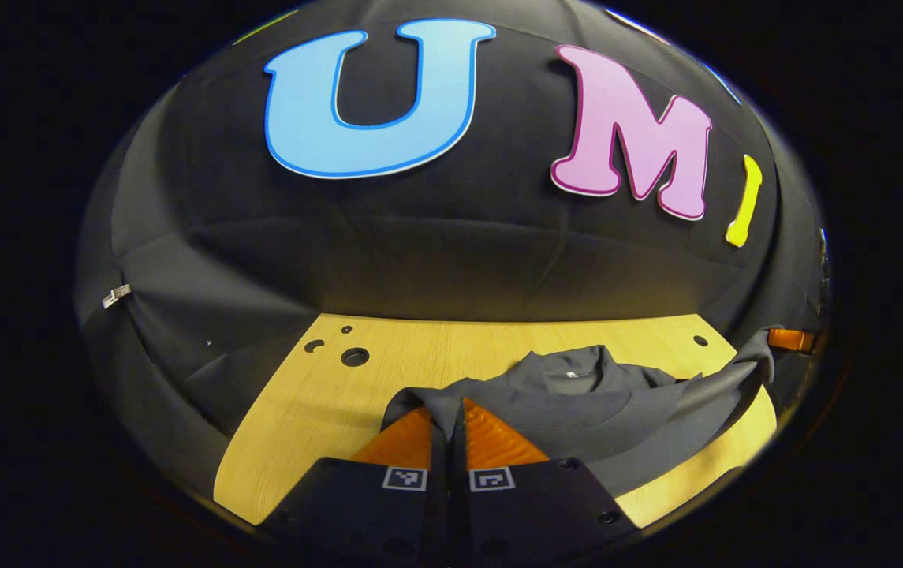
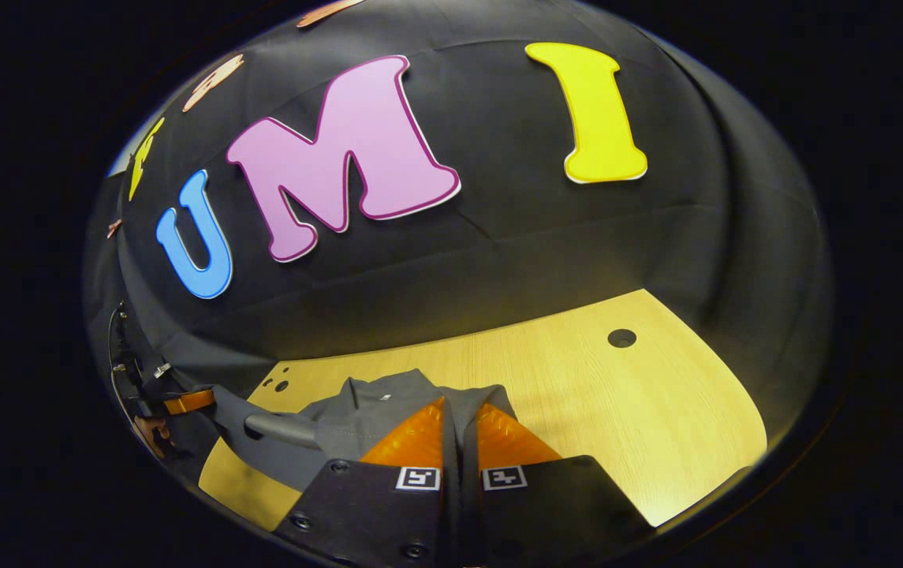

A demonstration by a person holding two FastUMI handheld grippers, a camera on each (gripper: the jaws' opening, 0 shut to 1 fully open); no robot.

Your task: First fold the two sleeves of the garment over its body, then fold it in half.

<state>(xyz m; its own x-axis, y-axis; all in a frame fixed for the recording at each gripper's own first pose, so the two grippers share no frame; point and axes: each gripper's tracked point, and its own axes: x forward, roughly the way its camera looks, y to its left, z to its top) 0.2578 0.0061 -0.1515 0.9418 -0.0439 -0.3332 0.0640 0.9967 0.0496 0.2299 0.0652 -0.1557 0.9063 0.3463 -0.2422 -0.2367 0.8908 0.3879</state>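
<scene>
Dark grey fabric: the garment (image 1: 577, 402) lies on the table, in the lower centre-right of the left gripper view and the lower centre-left of the right gripper view (image 2: 388, 406).
Collar: it sits at the garment's far edge in both views, toward the booth wall.
Left gripper (image 1: 447, 430): at the bottom centre of its own view, the fingers are pressed together with a fold of the grey cloth pinched between them.
Right gripper (image 2: 459, 430): at the bottom centre of its own view, the fingers are closed on a fold of the garment that rises between them.
Sleeve (image 1: 723, 379): in the left gripper view a stretch of cloth runs up to the right edge of the frame, where the other gripper's finger holds its end.
Left edge of the right gripper view: the other gripper shows there with cloth drawn out toward it; I cannot tell its finger state from here.
Table (image 2: 617, 410): light wood grain, with round holes near its far corners.
</scene>
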